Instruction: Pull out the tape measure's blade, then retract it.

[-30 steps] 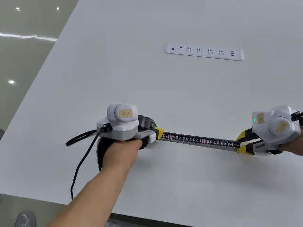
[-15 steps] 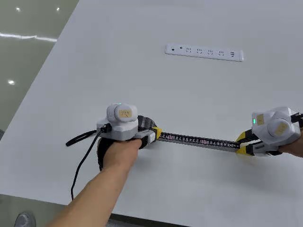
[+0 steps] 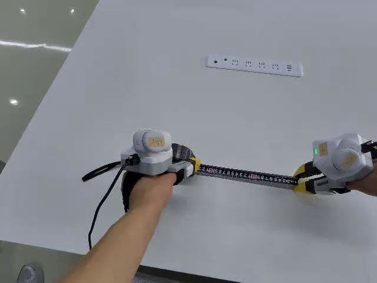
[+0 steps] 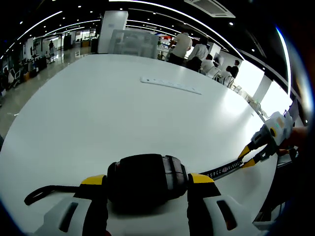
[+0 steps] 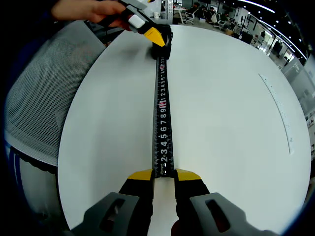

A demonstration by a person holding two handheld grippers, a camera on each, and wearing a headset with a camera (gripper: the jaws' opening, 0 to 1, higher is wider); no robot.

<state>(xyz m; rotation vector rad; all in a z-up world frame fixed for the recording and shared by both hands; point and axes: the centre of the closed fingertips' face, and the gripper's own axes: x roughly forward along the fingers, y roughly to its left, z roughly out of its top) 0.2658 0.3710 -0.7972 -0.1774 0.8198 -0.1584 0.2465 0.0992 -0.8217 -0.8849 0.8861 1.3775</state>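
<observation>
**A:** Well, the left gripper (image 3: 189, 167) is clamped round the case (image 4: 147, 182) at the near left of the table (image 3: 177, 88), with the strap (image 3: 100, 171) trailing off to the left.

**B:** And the right gripper (image 5: 165, 176) has its jaws pinched shut on the tip of the blade (image 5: 162, 98), out at the near right. The blade runs straight between them, numbers up, low over the white top.

**A:** The pull looks about done, so the return is probably next. How should it go?

**B:** The right gripper should walk the tip back toward the case along the same line. Letting go would probably make the blade whip home, so the jaws should stay closed on it.

**A:** And the left?

**B:** It should hold firm on the case with the mouth facing the blade. Any twist there may kink the blade.

**A:** The power strip (image 3: 254, 65) lies well apart on the far side, no bother.
</observation>
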